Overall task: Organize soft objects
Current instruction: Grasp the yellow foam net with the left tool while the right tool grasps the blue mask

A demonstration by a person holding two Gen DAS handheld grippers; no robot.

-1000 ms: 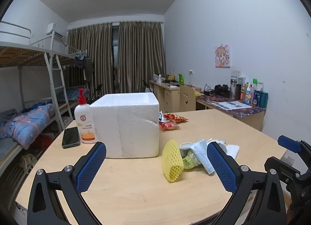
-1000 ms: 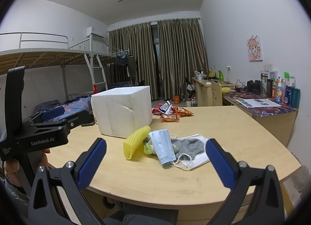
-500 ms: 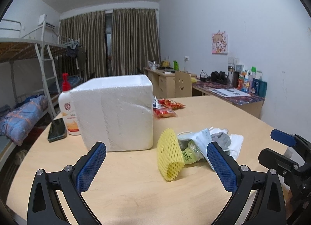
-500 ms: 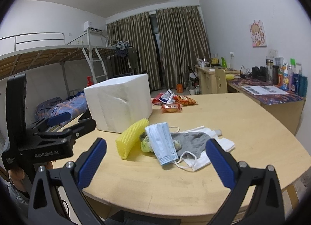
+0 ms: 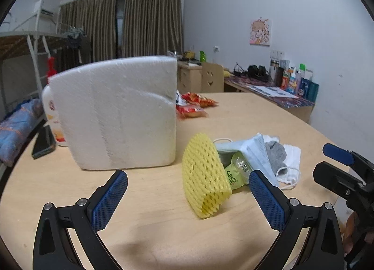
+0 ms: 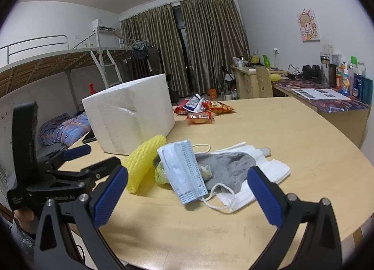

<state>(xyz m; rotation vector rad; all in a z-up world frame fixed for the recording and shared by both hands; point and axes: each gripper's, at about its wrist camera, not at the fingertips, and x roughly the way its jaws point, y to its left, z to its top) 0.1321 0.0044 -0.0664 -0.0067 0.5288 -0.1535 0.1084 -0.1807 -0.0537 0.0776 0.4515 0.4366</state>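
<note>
Both the left gripper (image 5: 188, 196) and right gripper (image 6: 187, 190) gape empty above the wooden tabletop (image 6: 292, 134), facing a yellow foam net sleeve (image 5: 204, 174) beside a pale blue pleated face mask (image 6: 183, 172).

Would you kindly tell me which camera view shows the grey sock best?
The right wrist view: the grey sock lies nearly fully exposed there, spread over the white mask beside the blue mask. The left wrist view shows only a bunched end behind the blue mask.
</note>
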